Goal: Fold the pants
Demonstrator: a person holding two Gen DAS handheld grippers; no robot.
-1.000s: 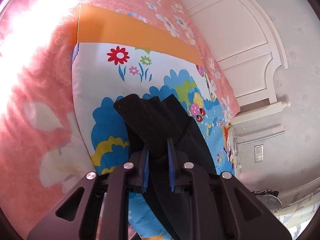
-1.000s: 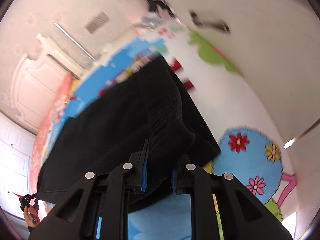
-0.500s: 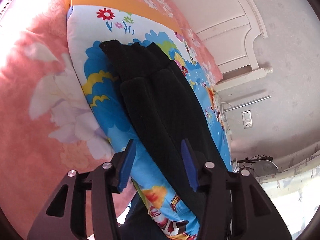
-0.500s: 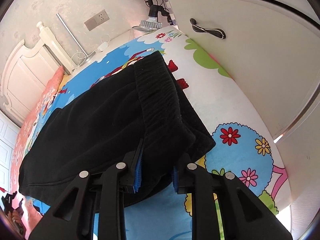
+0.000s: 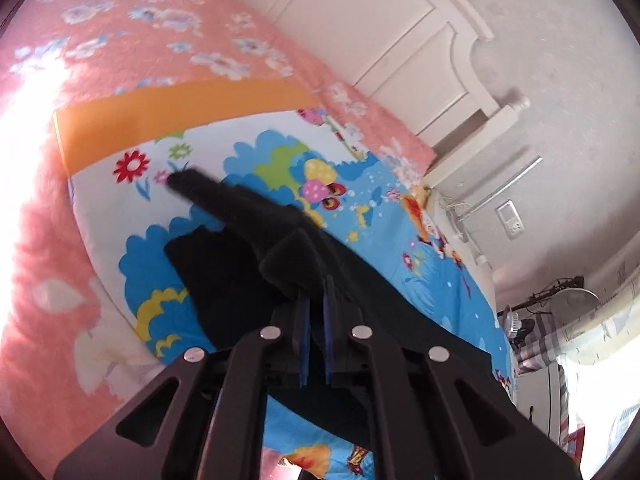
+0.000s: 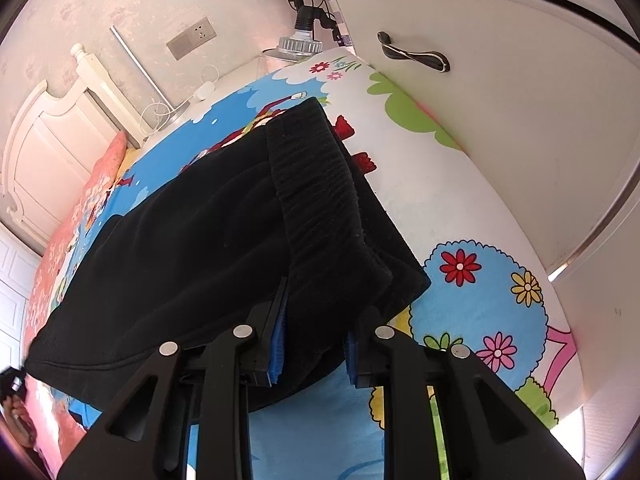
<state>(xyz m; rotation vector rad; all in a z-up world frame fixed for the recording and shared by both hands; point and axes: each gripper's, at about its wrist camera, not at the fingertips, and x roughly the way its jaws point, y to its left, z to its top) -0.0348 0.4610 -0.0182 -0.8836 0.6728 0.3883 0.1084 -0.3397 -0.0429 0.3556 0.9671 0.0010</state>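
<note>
While black pants (image 6: pixel 208 248) cover the cartoon quilt (image 6: pixel 480 304), left fingers (image 5: pixel 305 312) clamp cloth, right fingers (image 6: pixel 276 340) apart.

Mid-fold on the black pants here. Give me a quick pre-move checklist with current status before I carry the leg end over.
1. Left claw shut on the pants at the cuff end: ok.
2. Right claw gripping the waistband: not ok, its jaws stand apart around the fabric.
3. Cuff lifted off the cartoon blanket: cannot tell, the view is blurred.
4. Pants body lying flat in the right wrist view: ok.
5. Waistband end on the blanket, short of the white door: ok.
</note>
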